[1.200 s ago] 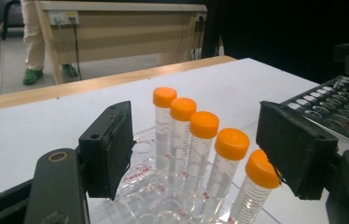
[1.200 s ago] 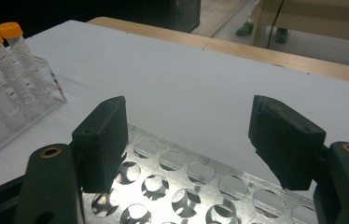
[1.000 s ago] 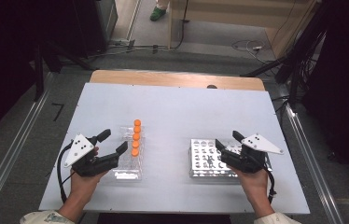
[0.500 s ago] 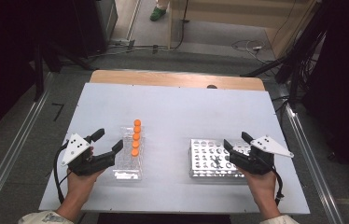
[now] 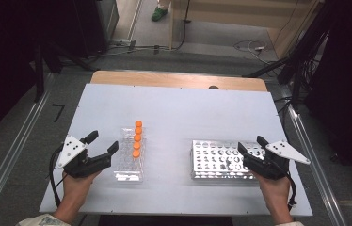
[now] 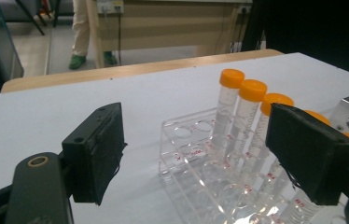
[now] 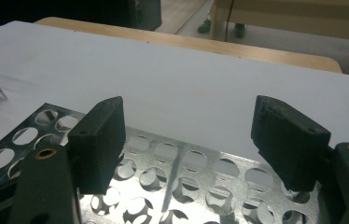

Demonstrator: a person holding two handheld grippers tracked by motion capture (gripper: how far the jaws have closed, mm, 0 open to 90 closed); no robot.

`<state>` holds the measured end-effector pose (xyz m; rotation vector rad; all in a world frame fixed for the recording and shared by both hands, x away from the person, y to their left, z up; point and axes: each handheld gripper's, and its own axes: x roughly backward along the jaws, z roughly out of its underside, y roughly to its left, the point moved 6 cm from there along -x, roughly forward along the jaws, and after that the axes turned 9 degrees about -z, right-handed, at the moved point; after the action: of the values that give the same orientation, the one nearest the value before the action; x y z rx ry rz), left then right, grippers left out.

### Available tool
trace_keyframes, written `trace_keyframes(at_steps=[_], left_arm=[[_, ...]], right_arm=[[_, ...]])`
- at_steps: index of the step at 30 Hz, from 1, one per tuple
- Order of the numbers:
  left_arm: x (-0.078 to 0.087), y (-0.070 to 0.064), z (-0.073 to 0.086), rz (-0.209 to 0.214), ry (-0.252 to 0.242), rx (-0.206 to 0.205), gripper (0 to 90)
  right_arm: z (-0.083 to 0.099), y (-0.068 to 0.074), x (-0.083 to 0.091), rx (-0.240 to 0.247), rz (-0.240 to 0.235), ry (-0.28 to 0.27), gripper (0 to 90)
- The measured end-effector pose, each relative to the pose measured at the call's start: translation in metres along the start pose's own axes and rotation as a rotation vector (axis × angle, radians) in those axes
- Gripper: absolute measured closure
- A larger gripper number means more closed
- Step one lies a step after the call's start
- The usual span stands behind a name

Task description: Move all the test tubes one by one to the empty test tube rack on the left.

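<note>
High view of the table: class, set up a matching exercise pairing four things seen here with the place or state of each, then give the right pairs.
Things:
1. clear plastic tube rack
2. perforated metal tube rack
3. orange-capped tubes
4. left gripper

Places or states:
A. under the open right gripper
B. standing in one row in the clear rack
C. open, just left of the clear rack
D. on the white table, left of the metal rack

Pairs: 1-D, 2-A, 3-B, 4-C

clear rack [image 6: 200,154]: near end cut by frame bottom | capped tubes [image 6: 252,116]: two partly behind a jaw | metal rack [image 7: 172,186]: cut off below, left
</note>
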<state>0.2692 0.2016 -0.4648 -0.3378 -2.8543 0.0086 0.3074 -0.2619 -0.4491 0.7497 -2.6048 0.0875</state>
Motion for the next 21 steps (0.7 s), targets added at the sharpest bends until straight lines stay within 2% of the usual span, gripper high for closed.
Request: trace_keyframes(at_steps=[4,13,21], left_arm=[[0.0,0.005,0.001,-0.021,0.002,0.001,18.4],[0.001,0.02,0.007,-0.083,0.041,0.004,13.6],[0.003,0.029,0.009,-0.131,0.04,0.008,13.5]], right_arm=[[0.002,-0.008,0.005,-0.011,0.017,0.0,23.1],[0.008,-0.023,0.014,-0.036,0.055,0.005,17.4],[0.014,-0.04,0.024,-0.062,0.093,0.005,17.0]])
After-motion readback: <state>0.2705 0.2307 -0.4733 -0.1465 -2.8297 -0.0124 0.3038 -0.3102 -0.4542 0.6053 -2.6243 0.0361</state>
